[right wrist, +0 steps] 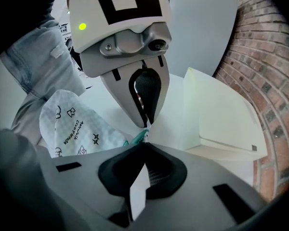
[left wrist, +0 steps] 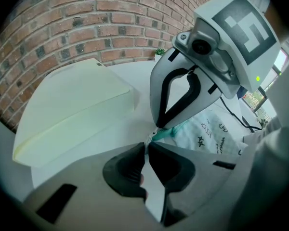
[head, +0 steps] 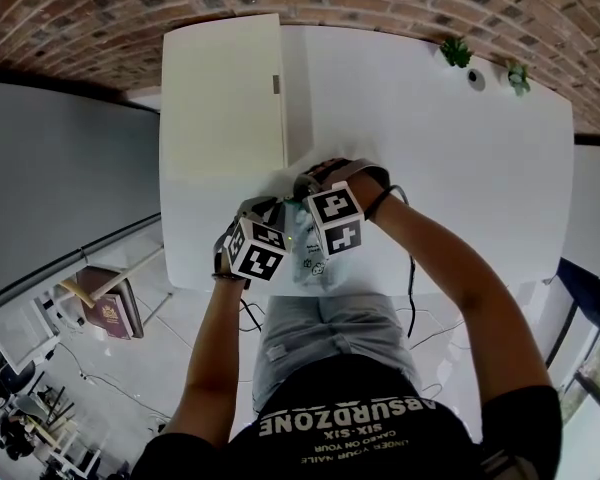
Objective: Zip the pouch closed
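White tabletop (head: 460,168) is carrying the work. The printed white fabric pouch (left wrist: 209,129) is lying at its near edge, just in front of the person's lap, mouth end pointing toward the brick wall. Both tongs are meeting tip to tip at that end. The left tongs (left wrist: 146,147) are pinching closed on the teal zipper (right wrist: 138,138) at its very end, and the right tongs (right wrist: 144,146) are closing on the same teal strip from the opposite side, tips nearly touching the left ones. Which pair is holding the slider and which the tape, I am not making out; a small pale tab is showing between the tips. Judging the step as the start of the pull: one pair should be anchoring the tape while the other is drawing the slider straight along the teeth, keeping the fabric taut and low so it is not bunching or lifting. A shallow grip like this is risking a slip, so a slow, level pull seems wise. Around: a cream closed box (head: 223,98) is sitting just beyond the tongs, near enough to be crowding a pull that way. A black cable (left wrist: 238,117) is trailing beside the pouch. Two small potted plants (head: 456,51) are standing well apart at the far edge.
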{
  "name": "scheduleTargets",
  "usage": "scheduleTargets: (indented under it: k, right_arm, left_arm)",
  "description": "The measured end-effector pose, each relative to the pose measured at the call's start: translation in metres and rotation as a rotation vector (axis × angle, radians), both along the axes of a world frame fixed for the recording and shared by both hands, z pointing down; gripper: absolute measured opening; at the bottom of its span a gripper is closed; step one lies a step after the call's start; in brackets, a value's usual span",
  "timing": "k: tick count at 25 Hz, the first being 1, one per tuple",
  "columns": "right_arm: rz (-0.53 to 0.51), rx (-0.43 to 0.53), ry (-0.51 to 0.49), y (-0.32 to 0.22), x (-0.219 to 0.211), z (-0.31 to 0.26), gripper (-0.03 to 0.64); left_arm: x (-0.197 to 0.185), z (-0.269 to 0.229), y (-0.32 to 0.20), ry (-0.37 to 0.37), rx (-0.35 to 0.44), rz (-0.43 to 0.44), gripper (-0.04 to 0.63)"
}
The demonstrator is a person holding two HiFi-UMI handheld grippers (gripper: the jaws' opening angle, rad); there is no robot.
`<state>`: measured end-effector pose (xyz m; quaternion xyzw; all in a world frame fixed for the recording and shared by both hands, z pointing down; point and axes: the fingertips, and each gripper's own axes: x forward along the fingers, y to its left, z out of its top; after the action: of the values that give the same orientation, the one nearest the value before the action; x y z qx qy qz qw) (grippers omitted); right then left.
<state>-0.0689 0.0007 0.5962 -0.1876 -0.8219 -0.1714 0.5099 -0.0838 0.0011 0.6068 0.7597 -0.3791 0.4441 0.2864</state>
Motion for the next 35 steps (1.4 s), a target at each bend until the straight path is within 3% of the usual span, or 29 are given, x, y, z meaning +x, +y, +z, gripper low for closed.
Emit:
scheduleTargets:
  k: [35]
  right_arm:
    - [0.027, 0.020, 0.031, -0.001, 0.013, -0.003, 0.000]
  left_arm:
    - [-0.002, 0.001, -0.001, 0.013, -0.002, -0.032, 0.034]
